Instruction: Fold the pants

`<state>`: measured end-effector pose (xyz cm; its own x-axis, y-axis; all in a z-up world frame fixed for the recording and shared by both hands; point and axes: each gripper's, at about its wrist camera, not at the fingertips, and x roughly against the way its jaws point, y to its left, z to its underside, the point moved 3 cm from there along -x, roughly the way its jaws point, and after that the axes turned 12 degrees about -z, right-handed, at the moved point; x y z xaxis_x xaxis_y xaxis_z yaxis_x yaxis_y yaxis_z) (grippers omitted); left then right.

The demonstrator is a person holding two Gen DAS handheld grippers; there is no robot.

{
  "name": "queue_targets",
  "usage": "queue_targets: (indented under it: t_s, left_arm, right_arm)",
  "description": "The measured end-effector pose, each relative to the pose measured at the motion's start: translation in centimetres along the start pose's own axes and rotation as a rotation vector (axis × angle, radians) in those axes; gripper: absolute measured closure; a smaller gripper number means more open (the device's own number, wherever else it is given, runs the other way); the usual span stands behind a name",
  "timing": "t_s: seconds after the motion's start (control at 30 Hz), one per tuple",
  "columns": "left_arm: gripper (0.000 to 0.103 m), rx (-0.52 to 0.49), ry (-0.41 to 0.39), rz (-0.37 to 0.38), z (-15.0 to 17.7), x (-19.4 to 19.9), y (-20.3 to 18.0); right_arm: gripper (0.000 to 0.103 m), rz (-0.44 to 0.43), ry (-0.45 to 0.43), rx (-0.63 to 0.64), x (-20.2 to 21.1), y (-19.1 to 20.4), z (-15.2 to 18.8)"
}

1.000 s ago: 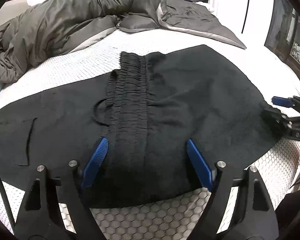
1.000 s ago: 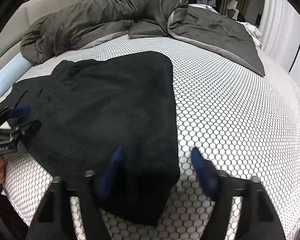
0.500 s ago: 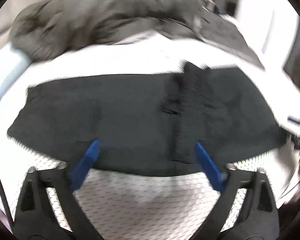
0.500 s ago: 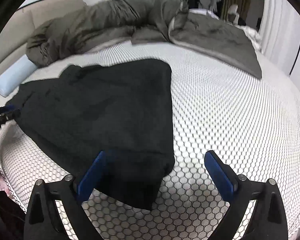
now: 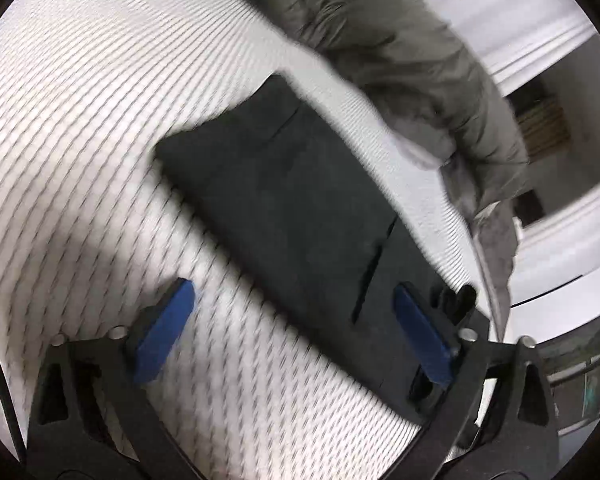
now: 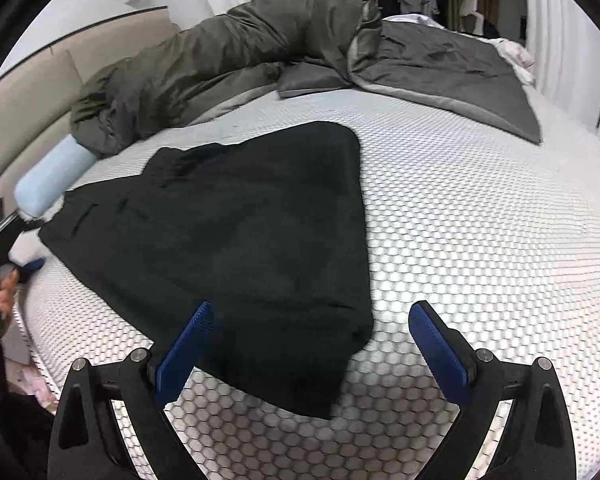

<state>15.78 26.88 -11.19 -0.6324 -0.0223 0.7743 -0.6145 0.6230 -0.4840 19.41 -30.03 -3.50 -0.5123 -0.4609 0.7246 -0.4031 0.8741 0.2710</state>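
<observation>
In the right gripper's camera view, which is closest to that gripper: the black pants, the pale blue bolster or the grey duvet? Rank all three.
1. Black pants: directly ahead of the right gripper, near corner between its open jaws.
2. Pale blue bolster: far left, past the pants.
3. Grey duvet: heaped along the bed's back.

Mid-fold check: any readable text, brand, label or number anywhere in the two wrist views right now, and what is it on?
None can be read in either view.
Black pants: no tag or print shows.
Left gripper and right gripper, both open: plain blue fingers, no marking shows.
Grey duvet, light blue bolster, honeycomb mattress cover: no lettering.
The left wrist view is motion-blurred, so small print there would be lost.
</observation>
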Motion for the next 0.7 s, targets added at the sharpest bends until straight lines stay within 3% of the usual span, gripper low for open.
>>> queue_targets:
  t_s: [0.07, 0.1, 0.13, 0.17, 0.27, 0.37, 0.5, 0.57, 0.7]
  left_arm:
    - [0.048, 0.008, 0.007, 0.014, -0.9, -0.9, -0.3]
    - [0.059, 0.035, 0.005, 0.009, -1.1, -1.3, 0.1]
    - [0.089, 0.065, -0.017, 0.003, -1.2, -1.3, 0.4]
    - [0.099, 0.087, -0.050, 0.001, -1.4, -1.1, 0.5]
    - [0.099, 0.040, -0.136, 0.034, -1.6, 0.8, -1.4]
    - [0.099, -0.122, -0.284, 0.023, -0.6, 4.7, -6.1]
    - [0.099, -0.325, -0.366, 0.078, 3.9, 8.2, -15.0]
    - [0.099, -0.412, -0.363, 0.146, 6.9, 9.1, -19.5]
    - [0.099, -0.601, -0.242, 0.271, 14.9, 7.5, -29.0]
  right_arm:
    - [0.004, -0.012, 0.008, -0.004, -0.6, -0.2, 0.2]
    - [0.004, -0.005, 0.020, -0.010, -1.0, -0.5, 0.3]
    - [0.004, 0.003, 0.031, -0.016, -1.3, -0.7, 0.3]
    - [0.004, 0.012, 0.044, -0.028, -1.6, -1.0, 0.4]
    - [0.004, -0.007, 0.034, -0.059, -1.5, -1.6, 0.3]
    - [0.004, -0.024, 0.010, -0.073, -0.9, -1.6, 0.0]
    - [0.004, -0.089, -0.013, -0.092, -0.4, -1.0, -0.5]
    - [0.004, -0.092, -0.017, -0.093, -0.5, -0.9, -0.7]
    - [0.004, -0.048, 0.002, -0.086, -1.1, -1.1, -0.6]
